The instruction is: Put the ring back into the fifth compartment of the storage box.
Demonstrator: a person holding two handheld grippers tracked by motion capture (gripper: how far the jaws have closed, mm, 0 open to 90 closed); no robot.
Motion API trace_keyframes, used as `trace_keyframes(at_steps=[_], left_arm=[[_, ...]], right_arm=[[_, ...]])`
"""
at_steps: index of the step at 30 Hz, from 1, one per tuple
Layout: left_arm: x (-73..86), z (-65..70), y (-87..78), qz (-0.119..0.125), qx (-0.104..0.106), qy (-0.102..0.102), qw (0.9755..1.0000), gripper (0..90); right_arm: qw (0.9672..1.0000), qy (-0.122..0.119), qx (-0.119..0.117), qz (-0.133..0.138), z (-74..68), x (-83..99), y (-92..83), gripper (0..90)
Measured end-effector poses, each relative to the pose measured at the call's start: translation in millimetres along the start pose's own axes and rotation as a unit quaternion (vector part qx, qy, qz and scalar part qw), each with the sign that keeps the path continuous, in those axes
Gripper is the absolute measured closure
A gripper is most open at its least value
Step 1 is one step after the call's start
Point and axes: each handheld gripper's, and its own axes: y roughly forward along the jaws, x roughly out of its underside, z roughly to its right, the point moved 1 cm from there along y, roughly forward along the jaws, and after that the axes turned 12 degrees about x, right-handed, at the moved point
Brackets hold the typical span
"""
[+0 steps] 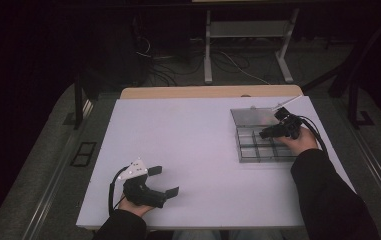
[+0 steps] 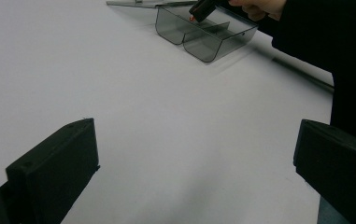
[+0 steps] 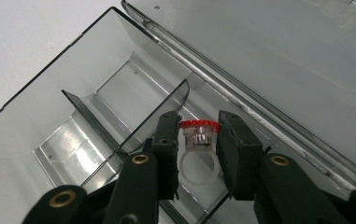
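A clear plastic ring with a red top [image 3: 198, 161] stands upright between the two black jaws of my right gripper [image 3: 199, 122], whose pads press on its sides. The gripper holds it just over a compartment of the smoky clear organiser box [image 3: 49, 100], beside a divider. In the high view my right gripper [image 1: 268, 133] hovers over the box [image 1: 250, 150] at the table's right. My left gripper [image 1: 165, 181] rests near the front left edge, open, with nothing between its fingers [image 2: 54, 170].
The box's lid [image 1: 252, 116] lies open flat behind the compartments. The white tabletop [image 1: 178, 135] stretches wide between the two hands. In the left gripper view the box [image 2: 203, 37] and the right gripper [image 2: 199, 9] appear far off. A dark sleeve [image 1: 328, 195] covers the table's right front.
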Motion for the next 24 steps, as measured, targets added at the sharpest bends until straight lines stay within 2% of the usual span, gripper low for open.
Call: trace_keyframes(at_steps=[13, 21, 24], left_arm=[[0.4, 0.7, -0.1, 0.000, -0.001, -0.002, 1.0000, 0.0], [0.5, 1.4, -0.3, 0.001, 0.000, -0.002, 1.0000, 0.0], [0.3, 1.5, 0.0, 0.001, 0.001, -0.001, 1.0000, 0.0]], right_arm=[[0.9998, 0.006, 0.014, 0.012, -5.2, -0.7, -15.0, 49.0], [0.9991, 0.028, 0.020, 0.026, -9.2, 1.1, -28.3, 29.8], [0.9986, 0.037, 0.025, 0.028, -10.6, 2.3, -33.1, 15.4]])
